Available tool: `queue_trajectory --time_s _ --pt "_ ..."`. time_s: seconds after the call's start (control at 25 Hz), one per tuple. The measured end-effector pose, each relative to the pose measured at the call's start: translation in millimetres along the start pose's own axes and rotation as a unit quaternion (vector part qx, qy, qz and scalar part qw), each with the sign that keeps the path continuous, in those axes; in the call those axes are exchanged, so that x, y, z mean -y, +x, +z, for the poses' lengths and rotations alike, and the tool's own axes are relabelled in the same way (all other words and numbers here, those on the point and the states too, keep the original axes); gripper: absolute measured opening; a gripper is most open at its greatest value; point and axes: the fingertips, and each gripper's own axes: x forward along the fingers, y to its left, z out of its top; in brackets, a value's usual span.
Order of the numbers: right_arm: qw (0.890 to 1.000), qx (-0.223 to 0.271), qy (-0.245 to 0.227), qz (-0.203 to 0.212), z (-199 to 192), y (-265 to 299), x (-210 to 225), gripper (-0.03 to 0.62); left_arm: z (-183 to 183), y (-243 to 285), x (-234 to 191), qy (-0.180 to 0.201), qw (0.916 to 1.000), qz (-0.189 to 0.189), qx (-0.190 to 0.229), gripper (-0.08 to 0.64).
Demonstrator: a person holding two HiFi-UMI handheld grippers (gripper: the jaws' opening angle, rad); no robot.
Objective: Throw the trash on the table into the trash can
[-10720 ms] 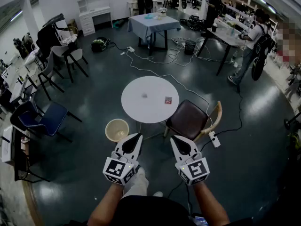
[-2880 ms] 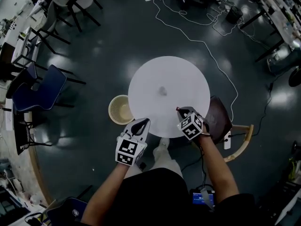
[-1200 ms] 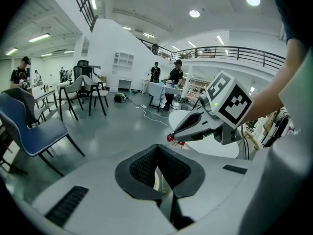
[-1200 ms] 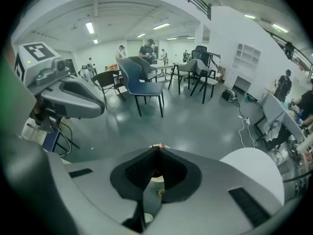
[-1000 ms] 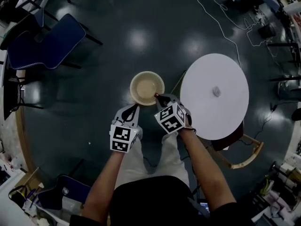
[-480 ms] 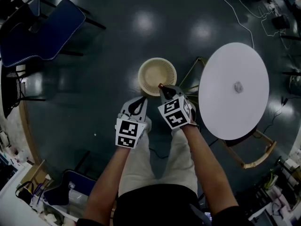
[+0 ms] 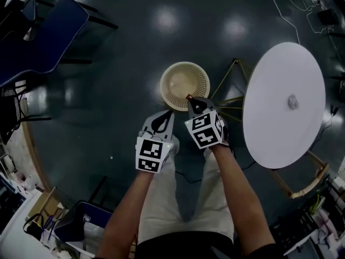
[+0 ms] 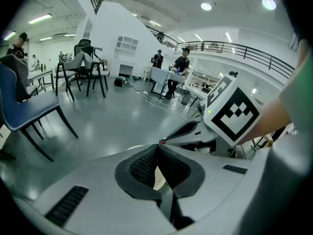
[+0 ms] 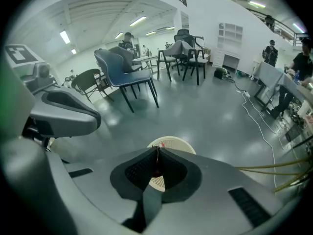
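The small red wrapper (image 9: 158, 163) is pinched edge-on between the closed pads of the right tool (image 7: 190, 100). Its long axis runs along the jaws and points down toward the trash can (image 7: 202, 82), with a red corner peeking out at the tool's tip. In the head view that corner sits over the can's near rim, on the side facing the worktop. In the right gripper view the can's cream, ribbed mouth shows just past the jaws.

The can stands upright on the dark floor (image 7: 124, 63); its inside looks pale, and what it holds cannot be made out.

The left tool (image 7: 165, 117) hangs just beside the right one, on the person's side of the can and clear of its rim. Its jaws are pressed together with nothing between them.

To the right of the can stands the round white worktop (image 7: 280, 69), with its thin legs between the two. A small crumpled scrap (image 7: 292, 101) lies on it, well apart from the can. A blue chair (image 7: 48, 34) stands far off on the can's other side.
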Motion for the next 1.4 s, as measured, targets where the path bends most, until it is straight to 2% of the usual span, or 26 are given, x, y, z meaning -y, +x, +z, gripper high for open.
queue_trajectory --time_s 0.12,0.24,0.36,0.52,0.64,0.92,1.08,1.16,1.2,1.4 --pt "1.000 -0.003 -0.004 -0.009 -12.5 21.4 7.3 0.026 -18.3 13.8 -9.2 0.006 1.0000 -0.002 -0.007 0.014" --pt "1.000 -0.003 -0.003 -0.013 -23.8 41.1 12.7 0.026 -36.3 29.7 -19.3 -0.007 0.9999 -0.006 -0.011 0.014" --pt "1.000 -0.005 -0.001 -0.014 -34.9 66.4 15.0 0.027 -55.3 48.2 -31.4 0.000 0.9998 -0.010 -0.016 0.014" --pt "1.000 -0.014 -0.003 -0.013 -51.9 99.9 14.9 0.027 -79.0 66.9 -44.0 -0.009 0.9996 -0.014 -0.022 0.014" --pt "1.000 -0.020 -0.002 -0.013 -62.9 117.4 16.5 0.026 -92.4 79.4 -49.5 0.001 0.9994 -0.016 -0.029 0.014" --pt "0.999 -0.030 -0.013 -0.017 -72.5 144.6 21.4 0.028 -107.1 92.5 -61.5 0.000 0.9993 -0.010 -0.035 0.014" --pt "0.999 -0.019 -0.039 -0.028 -67.2 153.9 24.6 0.032 -105.6 91.3 -61.6 -0.007 0.9994 -0.015 -0.032 0.014" --pt "0.999 -0.016 -0.037 -0.023 -67.9 157.1 22.2 0.180 -106.0 90.0 -62.0 -0.012 0.9993 -0.014 -0.031 0.014" --pt "0.999 -0.018 -0.032 -0.020 -69.6 157.7 20.8 0.199 -106.8 89.0 -62.5 -0.012 0.9994 -0.013 -0.031 0.014" --pt "0.999 -0.026 -0.028 -0.018 -75.2 154.1 16.0 0.199 -105.5 83.4 -64.2 -0.008 0.9995 -0.011 -0.029 0.014"
